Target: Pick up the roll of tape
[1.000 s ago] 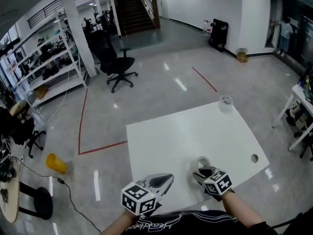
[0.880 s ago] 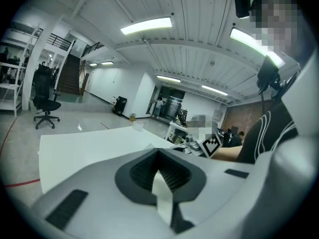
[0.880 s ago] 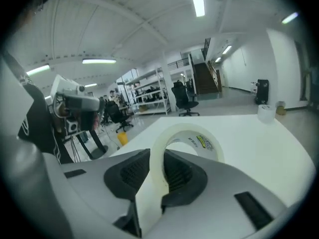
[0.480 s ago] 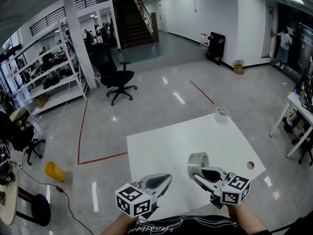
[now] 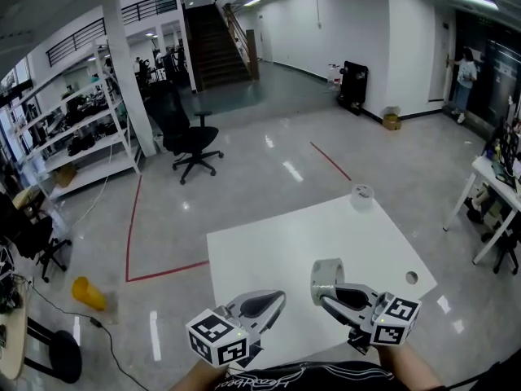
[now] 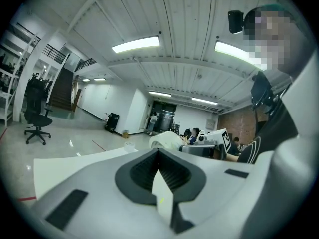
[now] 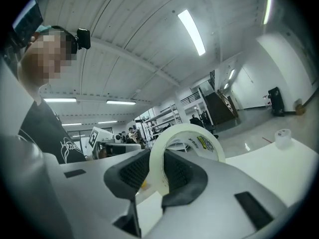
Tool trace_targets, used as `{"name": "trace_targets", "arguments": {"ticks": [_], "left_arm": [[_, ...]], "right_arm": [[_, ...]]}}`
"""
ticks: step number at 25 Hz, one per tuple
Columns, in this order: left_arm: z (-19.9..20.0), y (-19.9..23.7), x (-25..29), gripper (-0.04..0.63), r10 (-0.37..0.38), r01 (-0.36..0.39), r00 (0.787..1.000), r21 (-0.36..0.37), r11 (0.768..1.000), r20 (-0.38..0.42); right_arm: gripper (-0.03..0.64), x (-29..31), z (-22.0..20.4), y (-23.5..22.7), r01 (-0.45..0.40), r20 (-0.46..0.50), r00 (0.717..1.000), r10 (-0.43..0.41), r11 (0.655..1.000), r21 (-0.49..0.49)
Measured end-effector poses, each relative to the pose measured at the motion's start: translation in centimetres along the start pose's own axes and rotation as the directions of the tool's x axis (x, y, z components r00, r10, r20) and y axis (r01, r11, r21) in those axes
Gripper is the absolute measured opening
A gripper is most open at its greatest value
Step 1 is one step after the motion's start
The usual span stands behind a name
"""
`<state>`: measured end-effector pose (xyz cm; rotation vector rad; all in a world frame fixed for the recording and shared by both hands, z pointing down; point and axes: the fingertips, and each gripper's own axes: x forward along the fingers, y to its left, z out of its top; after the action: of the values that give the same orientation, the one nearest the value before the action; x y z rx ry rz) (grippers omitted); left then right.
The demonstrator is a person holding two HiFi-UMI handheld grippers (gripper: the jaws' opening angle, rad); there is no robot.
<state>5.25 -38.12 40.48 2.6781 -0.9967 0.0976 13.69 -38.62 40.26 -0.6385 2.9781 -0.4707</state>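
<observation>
The roll of tape (image 5: 327, 278), a pale ring with a printed inner core, hangs above the white table (image 5: 269, 247). My right gripper (image 5: 330, 292) is shut on its wall, one pad inside the ring and one outside. The right gripper view shows the roll (image 7: 187, 143) standing upright between the dark pads of that gripper (image 7: 157, 176). My left gripper (image 5: 273, 300) is level beside it on the left, shut with nothing in it. In the left gripper view the jaws of this gripper (image 6: 159, 176) meet, and the roll (image 6: 167, 141) shows beyond them.
A second small roll-like object (image 5: 361, 196) sits at the table's far right corner. A round hole (image 5: 411, 278) is in the tabletop near the right edge. On the floor stand a black office chair (image 5: 186, 137), shelves (image 5: 73, 129) and a yellow object (image 5: 88, 293).
The right gripper has lifted the roll off the table and tipped up to level. The left gripper has risen a little too. The head view has tilted slightly.
</observation>
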Motion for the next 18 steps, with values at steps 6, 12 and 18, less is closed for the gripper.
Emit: {"name": "trace_targets", "arguments": {"ticks": [6,12,18], "left_arm": [[-0.5,0.0,0.4,0.003,-0.007,0.007,1.000,0.008,1.000,-0.008],[-0.6,0.2,0.4,0.003,-0.006,0.006,1.000,0.011,1.000,-0.024],[-0.8,0.1,1.5,0.003,-0.017,0.017,1.000,-0.003,1.000,-0.021]], "right_arm": [[0.087,-0.3,-0.4,-0.8,0.024,0.009,1.000,-0.024,1.000,0.000],[0.087,0.1,-0.8,-0.8,0.030,-0.008,1.000,-0.030,0.999,-0.012],[0.087,-0.8,-1.1,-1.3,0.042,-0.017,0.999,-0.042,0.999,-0.005]]}}
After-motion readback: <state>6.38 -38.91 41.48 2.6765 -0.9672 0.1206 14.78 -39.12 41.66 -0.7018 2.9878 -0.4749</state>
